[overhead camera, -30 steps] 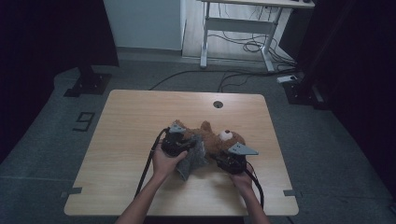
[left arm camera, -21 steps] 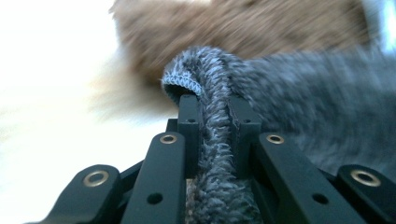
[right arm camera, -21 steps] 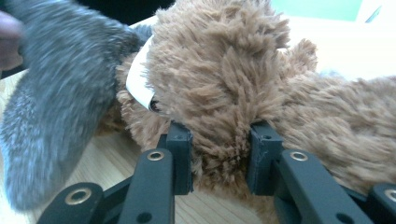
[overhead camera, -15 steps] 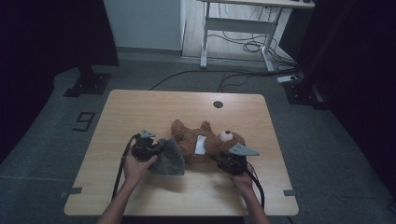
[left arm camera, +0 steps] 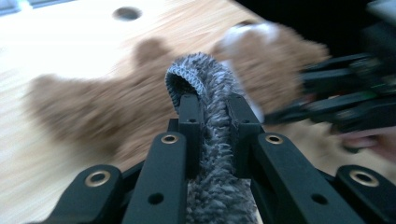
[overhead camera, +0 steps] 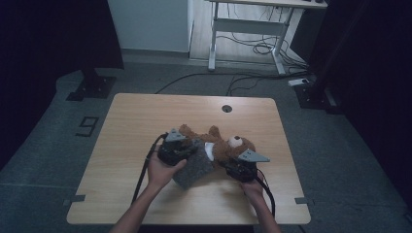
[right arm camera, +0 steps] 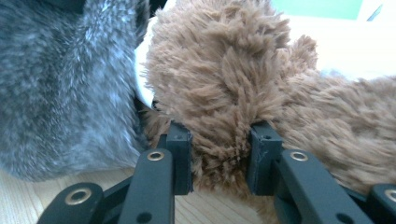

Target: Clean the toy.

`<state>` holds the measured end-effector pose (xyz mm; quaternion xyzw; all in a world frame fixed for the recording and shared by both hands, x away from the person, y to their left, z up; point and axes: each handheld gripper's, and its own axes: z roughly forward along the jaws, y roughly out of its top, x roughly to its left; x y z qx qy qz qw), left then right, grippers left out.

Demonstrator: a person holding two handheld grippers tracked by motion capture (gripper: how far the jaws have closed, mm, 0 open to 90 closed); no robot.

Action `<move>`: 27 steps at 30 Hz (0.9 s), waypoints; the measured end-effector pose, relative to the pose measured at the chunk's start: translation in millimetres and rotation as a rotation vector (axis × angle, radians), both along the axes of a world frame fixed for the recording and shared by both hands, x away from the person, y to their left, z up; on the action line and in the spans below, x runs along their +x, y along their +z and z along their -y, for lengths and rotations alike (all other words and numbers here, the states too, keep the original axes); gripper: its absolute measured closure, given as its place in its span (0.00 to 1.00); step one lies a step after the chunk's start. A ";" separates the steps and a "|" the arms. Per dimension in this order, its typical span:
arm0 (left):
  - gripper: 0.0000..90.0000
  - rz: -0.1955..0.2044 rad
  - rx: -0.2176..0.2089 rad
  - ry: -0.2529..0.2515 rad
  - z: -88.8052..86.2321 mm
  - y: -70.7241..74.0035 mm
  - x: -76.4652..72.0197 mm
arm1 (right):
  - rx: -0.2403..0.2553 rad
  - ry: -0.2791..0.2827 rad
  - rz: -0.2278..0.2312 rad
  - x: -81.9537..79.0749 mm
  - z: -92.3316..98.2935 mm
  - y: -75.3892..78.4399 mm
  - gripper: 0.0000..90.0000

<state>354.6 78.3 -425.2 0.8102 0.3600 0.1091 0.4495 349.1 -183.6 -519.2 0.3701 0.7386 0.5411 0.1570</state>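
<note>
Teddy bear (overhead camera: 218,145) lengthwise across table, head rightward.

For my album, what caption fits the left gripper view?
Left gripper pinching a fuzzy grey cloth above a blurred brown teddy bear.

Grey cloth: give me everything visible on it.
The grey cloth is a fuzzy, mottled grey piece, like chenille or terry, with a knitted-looking rolled hem. The left gripper is shut on a folded edge, which arches up between its jaws. The rest drapes down onto the wooden table, with a corner lying toward the near edge. It lies beside and against the brown teddy bear, which the right gripper clamps by a furry part.
</note>
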 end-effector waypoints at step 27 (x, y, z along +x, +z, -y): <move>0.87 -0.059 0.091 0.127 -19.7 -33.7 28.6 | -0.007 0.009 0.001 -1.6 0.9 -1.0 0.76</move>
